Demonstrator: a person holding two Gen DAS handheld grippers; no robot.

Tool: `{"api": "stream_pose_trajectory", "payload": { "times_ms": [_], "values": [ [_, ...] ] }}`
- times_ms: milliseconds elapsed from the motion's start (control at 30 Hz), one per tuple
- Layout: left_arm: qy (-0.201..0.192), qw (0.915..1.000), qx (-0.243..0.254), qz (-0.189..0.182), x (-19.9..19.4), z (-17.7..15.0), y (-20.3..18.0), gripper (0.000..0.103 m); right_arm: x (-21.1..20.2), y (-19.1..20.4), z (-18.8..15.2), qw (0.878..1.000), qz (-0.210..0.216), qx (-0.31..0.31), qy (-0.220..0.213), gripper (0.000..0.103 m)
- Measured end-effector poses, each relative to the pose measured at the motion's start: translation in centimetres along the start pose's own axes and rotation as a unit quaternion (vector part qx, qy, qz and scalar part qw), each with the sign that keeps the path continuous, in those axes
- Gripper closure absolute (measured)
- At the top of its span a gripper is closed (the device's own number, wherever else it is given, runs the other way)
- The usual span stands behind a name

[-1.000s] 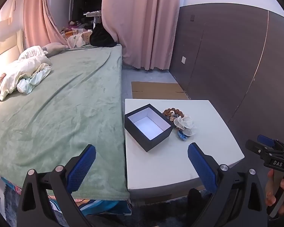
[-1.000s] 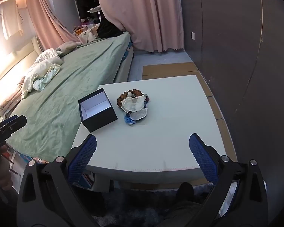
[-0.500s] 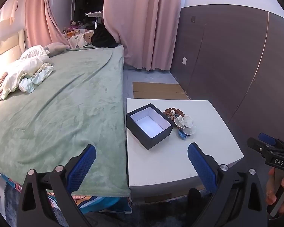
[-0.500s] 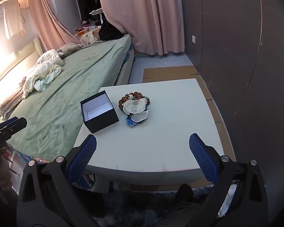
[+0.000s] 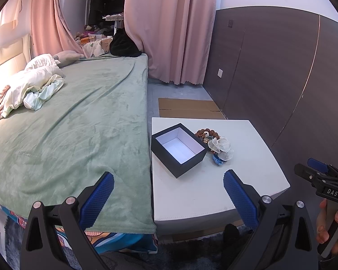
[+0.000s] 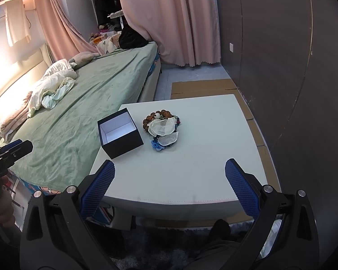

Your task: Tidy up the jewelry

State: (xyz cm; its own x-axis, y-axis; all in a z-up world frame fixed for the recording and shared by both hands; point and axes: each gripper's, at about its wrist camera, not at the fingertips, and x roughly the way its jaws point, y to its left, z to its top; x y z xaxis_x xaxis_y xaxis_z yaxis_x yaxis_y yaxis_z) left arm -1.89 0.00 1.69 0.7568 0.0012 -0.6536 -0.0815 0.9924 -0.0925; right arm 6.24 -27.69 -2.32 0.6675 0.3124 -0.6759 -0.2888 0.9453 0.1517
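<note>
An open black box (image 5: 179,149) (image 6: 119,133) with a white, bare inside stands on the left part of a white table (image 5: 214,186) (image 6: 191,168). Right of it lies a small heap of jewelry (image 5: 216,145) (image 6: 162,127): a brown bead bracelet, pale sheer pouches and a blue piece at the near side. My left gripper (image 5: 167,190) hangs open over the table's near left edge, short of the box. My right gripper (image 6: 169,178) hangs open over the near edge, apart from the heap. Both hold nothing.
A bed with a green blanket (image 5: 67,123) (image 6: 83,103) adjoins the table's left side. A dark panelled wall (image 5: 270,78) runs along the right. Flat cardboard (image 5: 187,108) lies on the floor beyond the table, pink curtains (image 5: 171,29) behind. A hand (image 5: 326,229) holds the other gripper.
Both views have shifted slightly: the table and box sit a little further right in each frame. Both grippers stay open and nothing on the table has moved.
</note>
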Motion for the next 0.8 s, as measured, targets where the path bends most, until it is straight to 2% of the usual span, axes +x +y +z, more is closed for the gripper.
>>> {"api": "stream_pose_trajectory", "payload": {
  "times_ms": [800],
  "values": [
    [-0.001,1.0,-0.003,0.002,-0.21,-0.4,0.49,0.008,-0.3,0.29,-0.16,1.0,-0.001,-0.001,-0.004,0.005]
  ]
}}
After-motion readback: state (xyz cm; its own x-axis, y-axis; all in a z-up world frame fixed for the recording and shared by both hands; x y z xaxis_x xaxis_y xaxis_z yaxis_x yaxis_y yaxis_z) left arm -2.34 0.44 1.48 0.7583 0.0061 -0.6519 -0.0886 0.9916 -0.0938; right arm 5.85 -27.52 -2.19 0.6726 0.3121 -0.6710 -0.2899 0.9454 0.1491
